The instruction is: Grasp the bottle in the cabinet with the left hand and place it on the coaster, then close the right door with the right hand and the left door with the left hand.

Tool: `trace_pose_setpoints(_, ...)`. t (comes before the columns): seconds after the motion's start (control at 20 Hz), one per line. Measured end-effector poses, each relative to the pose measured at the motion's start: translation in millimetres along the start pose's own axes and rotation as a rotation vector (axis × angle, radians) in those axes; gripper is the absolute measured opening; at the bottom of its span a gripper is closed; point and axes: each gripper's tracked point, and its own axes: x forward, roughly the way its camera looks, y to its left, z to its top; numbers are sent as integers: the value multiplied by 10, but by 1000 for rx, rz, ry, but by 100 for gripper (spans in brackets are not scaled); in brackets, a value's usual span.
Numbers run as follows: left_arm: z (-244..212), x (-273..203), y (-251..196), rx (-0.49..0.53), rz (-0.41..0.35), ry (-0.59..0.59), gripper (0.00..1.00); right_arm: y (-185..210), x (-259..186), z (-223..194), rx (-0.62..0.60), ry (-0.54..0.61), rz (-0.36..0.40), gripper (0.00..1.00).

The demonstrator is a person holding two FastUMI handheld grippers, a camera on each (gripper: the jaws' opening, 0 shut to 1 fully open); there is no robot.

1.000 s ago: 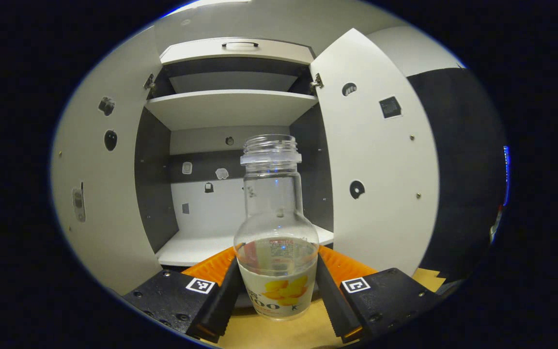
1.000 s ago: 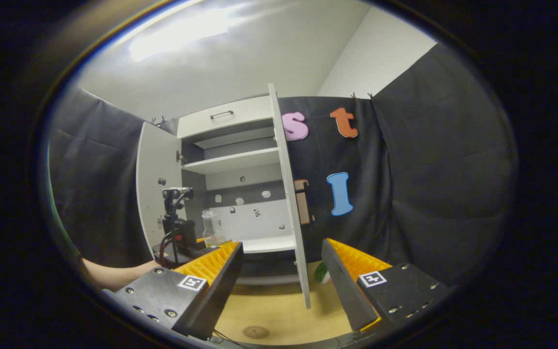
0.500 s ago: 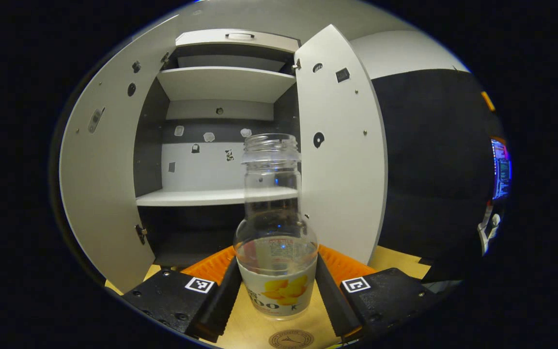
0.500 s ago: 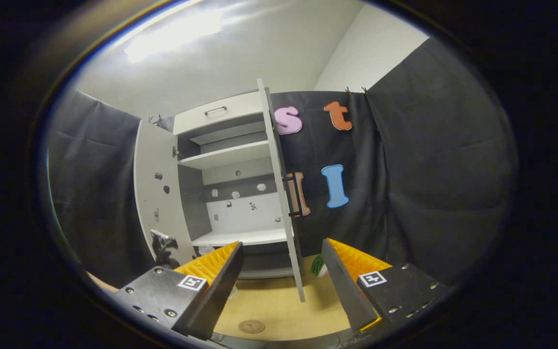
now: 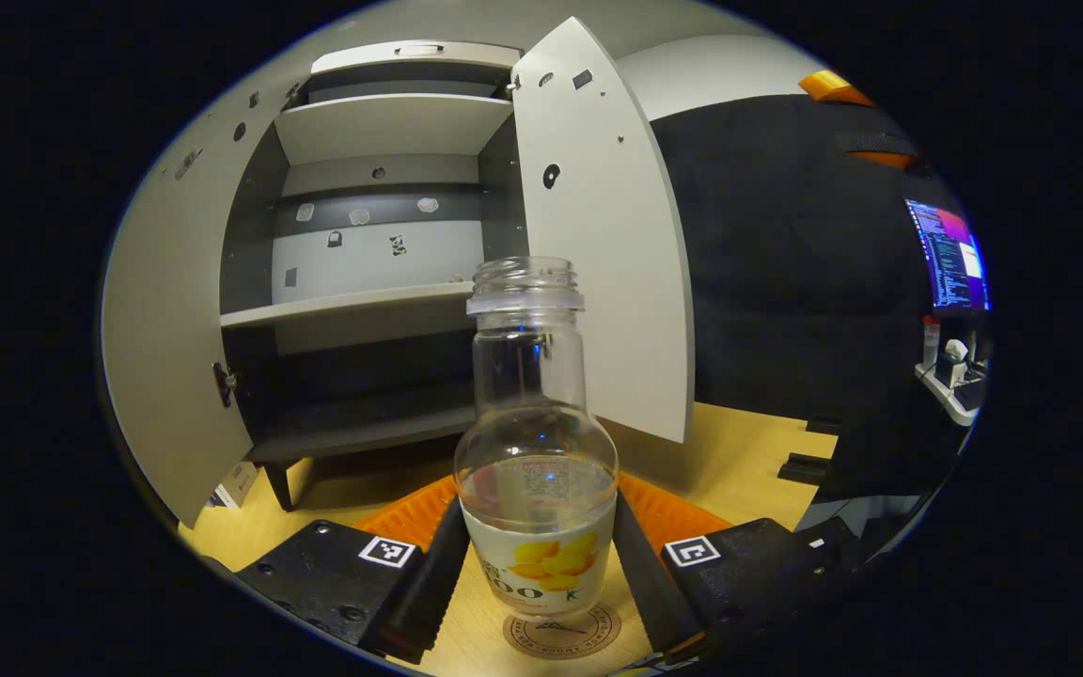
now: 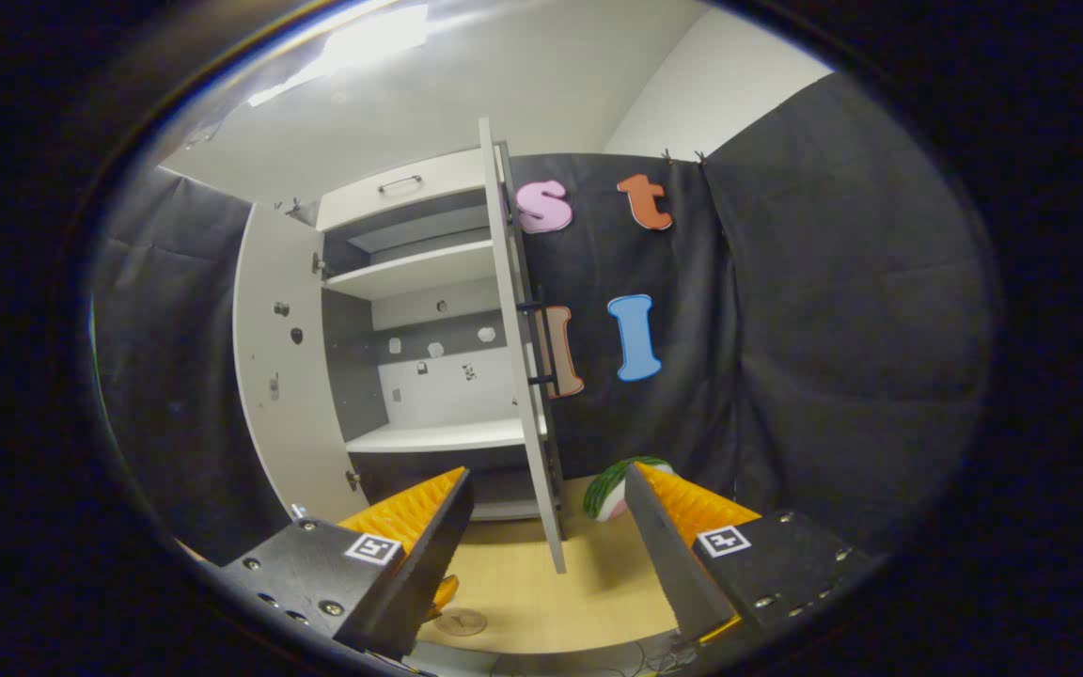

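The left gripper point(image 5: 539, 550) clamps the bottle point(image 5: 536, 451) upright over the coaster point(image 5: 561, 632) on the table point(image 5: 739, 461); whether it touches cannot be told. Next step, likely: lower and release. The bottle looks empty, uncapped. The right gripper point(image 6: 546, 527) (jaws apart, holding nothing) faces the cabinet point(image 6: 429, 282), whose shelves look bare, doors open.

Black cloth point(image 6: 833, 310) hangs along the booth's walls, and above it a white wall point(image 6: 711, 94) meets a pale ceiling point(image 6: 504, 85) with a bright light point(image 6: 372, 28). The table point(image 5: 739, 461) is of light wood. At the far right a lit screen point(image 5: 950, 254) stands above a small shelf point(image 5: 950, 385)
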Motion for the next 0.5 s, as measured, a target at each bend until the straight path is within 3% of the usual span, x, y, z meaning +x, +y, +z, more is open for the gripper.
trace_pose_setpoints(0.3,-430,-84,-47,-58,-30,46,82,88,255,-225,31,70,23,99)
trace_pose_setpoints(0.45,-592,-48,-39,-61,-39,71,81,319,407,-223,-4,57,79,94)
trace_pose_setpoints(0.5,-664,-29,-11,-54,-36,83,81,372,463,-225,-13,56,92,99)
